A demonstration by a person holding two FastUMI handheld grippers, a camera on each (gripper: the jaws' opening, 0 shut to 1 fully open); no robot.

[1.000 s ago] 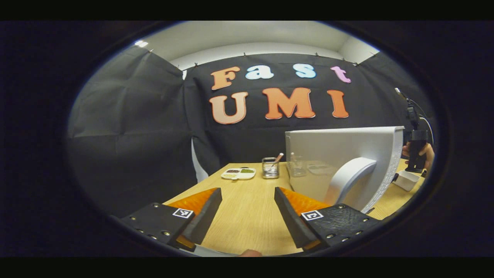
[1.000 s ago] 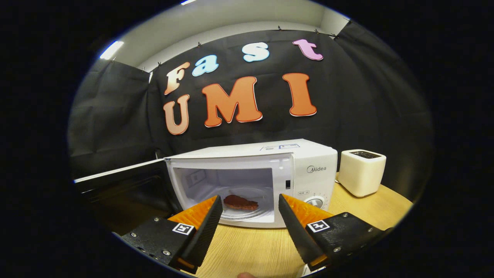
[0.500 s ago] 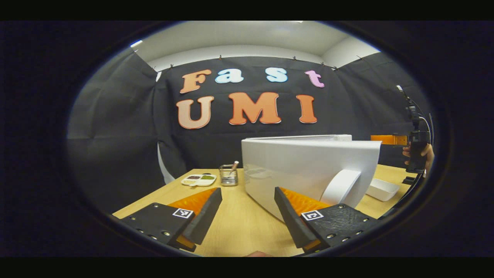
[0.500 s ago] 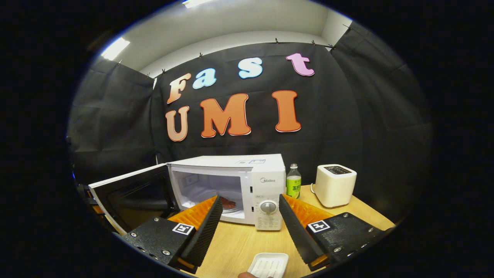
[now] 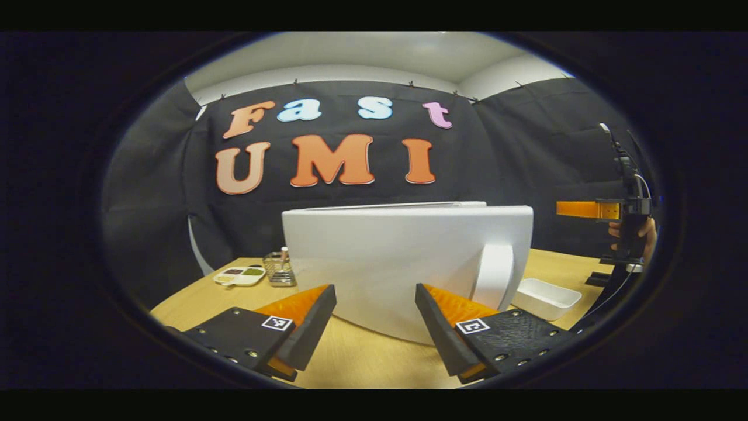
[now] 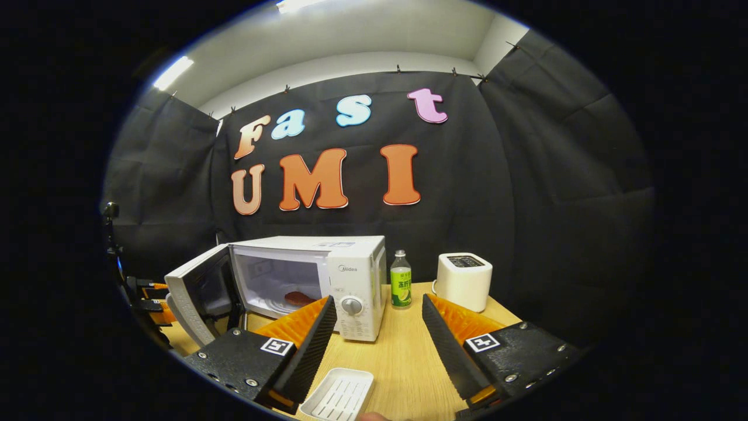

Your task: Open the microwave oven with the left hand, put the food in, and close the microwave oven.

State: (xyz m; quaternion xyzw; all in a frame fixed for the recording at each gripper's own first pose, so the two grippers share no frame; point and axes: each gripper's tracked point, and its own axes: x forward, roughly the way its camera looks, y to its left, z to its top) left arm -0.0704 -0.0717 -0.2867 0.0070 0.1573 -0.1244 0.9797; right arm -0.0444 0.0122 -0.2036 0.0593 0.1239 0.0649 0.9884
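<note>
The smooth white microwave door [image 5: 403, 263] is swinging further shut than before; both the left claw [image 5: 374, 324] and right claw [image 6: 377, 339] are gaping, released.

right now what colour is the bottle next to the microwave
Clear with a green label and dark cap: the bottle stands just right of the white microwave, best seen in the right gripper view.

Food [image 6: 299, 297] lies inside microwave [image 6: 350, 275], door [image 6: 198, 295] half open.

lit: ceiling strips [image 6: 172, 72] | sharp | fisheye warp @ edges
</note>
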